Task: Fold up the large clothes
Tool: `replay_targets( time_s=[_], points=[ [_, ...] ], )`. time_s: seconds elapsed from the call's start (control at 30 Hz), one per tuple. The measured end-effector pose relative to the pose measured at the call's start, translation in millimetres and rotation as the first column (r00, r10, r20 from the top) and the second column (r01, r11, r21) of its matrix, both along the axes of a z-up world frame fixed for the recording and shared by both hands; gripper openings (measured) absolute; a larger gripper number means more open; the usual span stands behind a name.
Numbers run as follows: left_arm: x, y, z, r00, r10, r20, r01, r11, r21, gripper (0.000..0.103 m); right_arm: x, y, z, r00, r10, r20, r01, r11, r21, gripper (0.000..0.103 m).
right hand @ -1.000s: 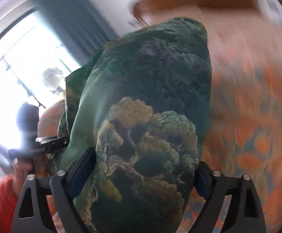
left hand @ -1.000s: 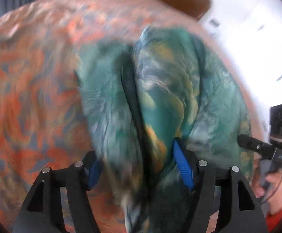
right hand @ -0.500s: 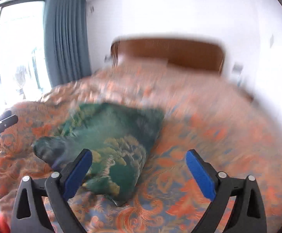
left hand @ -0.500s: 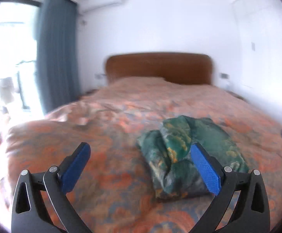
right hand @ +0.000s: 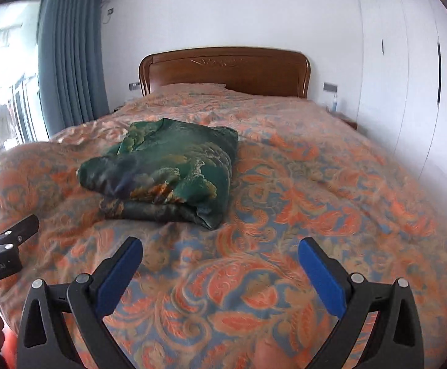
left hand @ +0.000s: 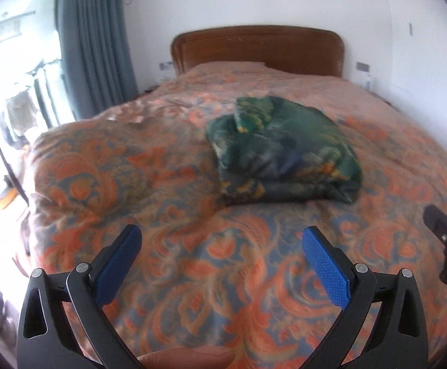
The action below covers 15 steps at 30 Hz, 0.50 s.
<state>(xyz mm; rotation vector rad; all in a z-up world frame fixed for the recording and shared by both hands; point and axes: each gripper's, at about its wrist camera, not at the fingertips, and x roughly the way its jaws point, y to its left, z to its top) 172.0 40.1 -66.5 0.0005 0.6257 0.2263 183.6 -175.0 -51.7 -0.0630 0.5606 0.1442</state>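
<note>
- Your green garment (left hand: 281,150) lies folded into a thick, roughly square bundle on the bedspread (left hand: 168,264), toward the middle of the bed.
- Its fabric is dark green with gold and cream print; the layered fold edges face you, and a rumpled flap sits bunched on the far left corner of the top.
- Your left gripper (left hand: 221,266) is spread wide, nothing between its blue pads, well short of the bundle.
- Your right gripper (right hand: 220,272) is likewise spread wide and empty, apart from the bundle (right hand: 165,166).
- The wooden headboard (right hand: 223,70) stands beyond the garment.
</note>
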Motion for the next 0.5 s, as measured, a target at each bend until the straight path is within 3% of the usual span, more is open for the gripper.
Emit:
replay_targets(
  time_s=[0.2,0.5],
  points=[
    [-15.6,-8.0,4.5,0.998,-0.058,0.01,0.058,0.998,0.002,0.103,-20.0,9.0,6.5,1.0,0.003,0.018,-0.002,1.0,-0.03,0.103],
    [-19.2,-8.2,6.1,0.998,-0.059,0.014,0.059,0.998,-0.014,0.103,-24.1,15.3,7.7,1.0,-0.006,0.017,0.007,0.998,-0.059,0.103]
  ],
)
